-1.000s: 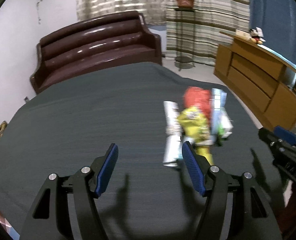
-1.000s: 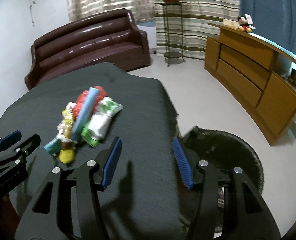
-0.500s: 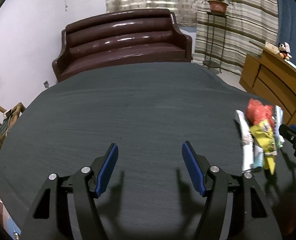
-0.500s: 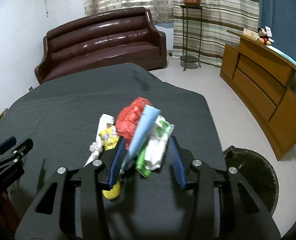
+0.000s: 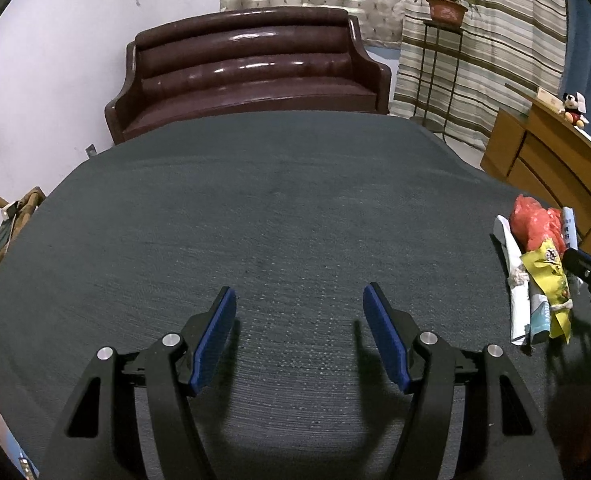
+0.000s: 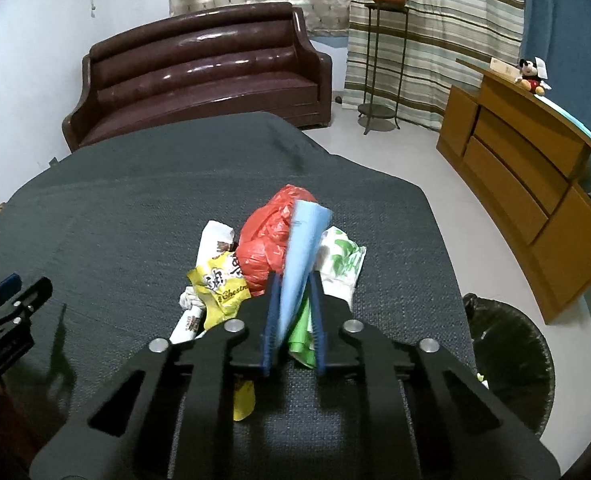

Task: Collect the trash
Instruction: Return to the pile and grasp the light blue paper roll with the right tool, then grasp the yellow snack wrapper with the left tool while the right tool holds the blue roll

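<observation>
- Right hand-held gripper [image 6: 293, 320] clamped on the blue packet [image 6: 301, 256], which tops the trash pile [image 6: 263, 256]: easiest piece to pinch first.
- Pile lies on the table [image 6: 115, 208] near its bin-side edge, so the carry should be short.
- Bin [image 6: 511, 356] sits on the floor just past that edge, lined, mouth open.
- Left hand-held gripper [image 5: 299, 336] open, empty, well away from the pile, leaving room.

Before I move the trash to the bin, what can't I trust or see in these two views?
- Green-and-white packet, right wrist view: lower end hidden behind the right tongs and the light blue wrapper they pinch.
- Trash bin, right wrist view: inside too dark to read, cut by the lens rim.
- Right tongs, left wrist view: only a tip shows at the frame edge.
- Left tongs: open, nothing between them.
</observation>
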Tool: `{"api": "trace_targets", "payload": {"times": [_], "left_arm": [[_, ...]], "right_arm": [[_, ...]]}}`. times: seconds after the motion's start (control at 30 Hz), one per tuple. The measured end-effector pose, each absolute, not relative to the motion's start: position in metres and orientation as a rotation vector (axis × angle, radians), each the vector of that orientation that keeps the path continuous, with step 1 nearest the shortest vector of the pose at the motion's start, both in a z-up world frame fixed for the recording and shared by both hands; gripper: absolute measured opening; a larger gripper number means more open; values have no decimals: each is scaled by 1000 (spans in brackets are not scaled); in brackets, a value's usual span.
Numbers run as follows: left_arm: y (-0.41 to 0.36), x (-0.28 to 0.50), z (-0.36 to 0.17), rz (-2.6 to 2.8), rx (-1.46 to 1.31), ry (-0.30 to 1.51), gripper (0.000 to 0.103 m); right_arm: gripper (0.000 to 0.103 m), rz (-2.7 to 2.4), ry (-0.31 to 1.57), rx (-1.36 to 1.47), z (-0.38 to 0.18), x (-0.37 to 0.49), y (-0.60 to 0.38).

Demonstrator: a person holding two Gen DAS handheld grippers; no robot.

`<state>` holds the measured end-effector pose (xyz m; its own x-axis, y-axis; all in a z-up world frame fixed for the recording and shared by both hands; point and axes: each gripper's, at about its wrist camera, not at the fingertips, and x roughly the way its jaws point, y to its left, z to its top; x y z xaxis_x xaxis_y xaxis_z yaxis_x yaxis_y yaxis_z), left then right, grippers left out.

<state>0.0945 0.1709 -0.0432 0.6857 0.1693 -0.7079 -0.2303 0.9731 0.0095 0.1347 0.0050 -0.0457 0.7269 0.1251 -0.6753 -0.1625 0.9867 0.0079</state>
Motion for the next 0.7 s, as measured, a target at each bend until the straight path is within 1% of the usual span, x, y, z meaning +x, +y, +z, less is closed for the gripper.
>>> {"api": "trace_targets", "payload": {"times": [0.3,0.7], "left_arm": [[155,99,-40,186,-79,782,65],[118,98,-34,110,-46,771,65]], "right_arm": [[11,150,699,-48,-35,123,-8],[11,115,703,-7,-38,110,-47]]}}
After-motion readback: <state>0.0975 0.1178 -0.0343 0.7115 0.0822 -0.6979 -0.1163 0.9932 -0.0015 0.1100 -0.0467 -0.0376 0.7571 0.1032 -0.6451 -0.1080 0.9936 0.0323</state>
